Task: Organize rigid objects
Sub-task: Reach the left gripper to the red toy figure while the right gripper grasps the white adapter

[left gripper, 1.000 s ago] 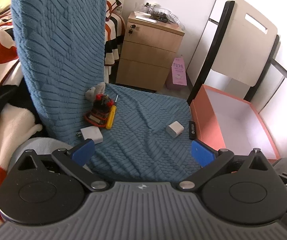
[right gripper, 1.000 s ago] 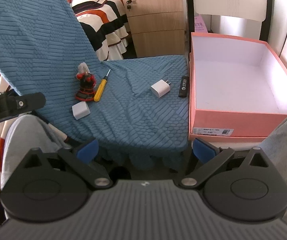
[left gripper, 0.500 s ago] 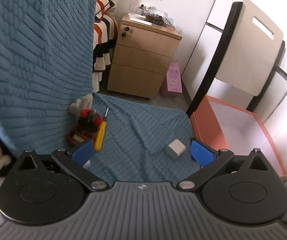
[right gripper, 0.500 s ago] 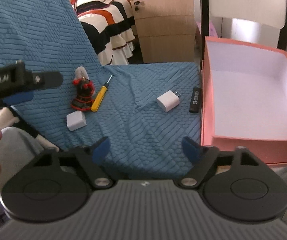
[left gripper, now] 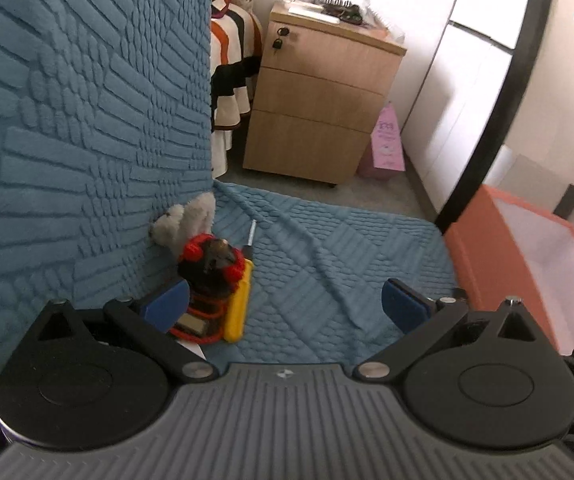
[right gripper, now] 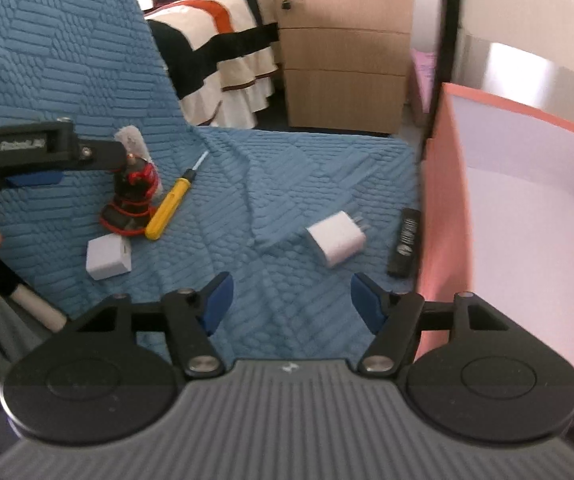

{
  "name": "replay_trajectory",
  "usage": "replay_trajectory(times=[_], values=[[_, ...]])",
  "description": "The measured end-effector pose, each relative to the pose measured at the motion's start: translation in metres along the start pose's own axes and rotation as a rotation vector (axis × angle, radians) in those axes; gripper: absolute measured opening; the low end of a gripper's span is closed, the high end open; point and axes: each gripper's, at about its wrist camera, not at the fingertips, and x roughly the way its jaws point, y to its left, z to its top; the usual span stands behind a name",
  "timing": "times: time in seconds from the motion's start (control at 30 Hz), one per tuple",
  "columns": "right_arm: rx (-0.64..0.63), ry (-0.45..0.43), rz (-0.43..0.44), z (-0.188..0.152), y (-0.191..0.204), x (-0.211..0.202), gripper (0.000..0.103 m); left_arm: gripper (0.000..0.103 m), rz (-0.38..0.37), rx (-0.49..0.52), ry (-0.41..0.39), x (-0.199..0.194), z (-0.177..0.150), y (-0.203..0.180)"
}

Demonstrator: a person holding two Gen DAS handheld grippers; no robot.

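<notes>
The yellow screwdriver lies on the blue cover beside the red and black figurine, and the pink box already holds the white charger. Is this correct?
Not quite. In the right wrist view the pink box is empty; the white charger lies on the blue cover. The yellow screwdriver does lie beside the figurine.

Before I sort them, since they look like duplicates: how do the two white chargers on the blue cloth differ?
The left charger lies beside the red-and-black figurine; the right charger lies near the black stick by the pink box. The right charger shows its metal prongs; no prongs show on the left charger. Both are white, blocky and untouched.
</notes>
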Motion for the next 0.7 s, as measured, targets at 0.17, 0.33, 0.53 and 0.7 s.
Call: replay_trajectory(times=[0.17, 0.33, 0.53, 0.7], values=[[-0.045, -0.018, -0.001, 0.015, -0.003, 0.022, 0.068, 0.103, 0.014, -0.015, 0.02, 0.029, 0.007, 0.011], [-0.089, -0.029, -0.027, 0.031, -0.007, 0.045, 0.068, 0.103, 0.069, -0.03, 0.05, 0.053, 0.013, 0.017], [-0.075, -0.004, -0.028, 0.037, -0.02, 0.07, 0.068, 0.101, 0.166, -0.038, 0.081, 0.08, 0.014, 0.026], [-0.088, 0.027, -0.06, 0.043, -0.019, 0.089, 0.068, 0.095, 0.225, -0.038, 0.096, 0.098, 0.015, 0.034]])
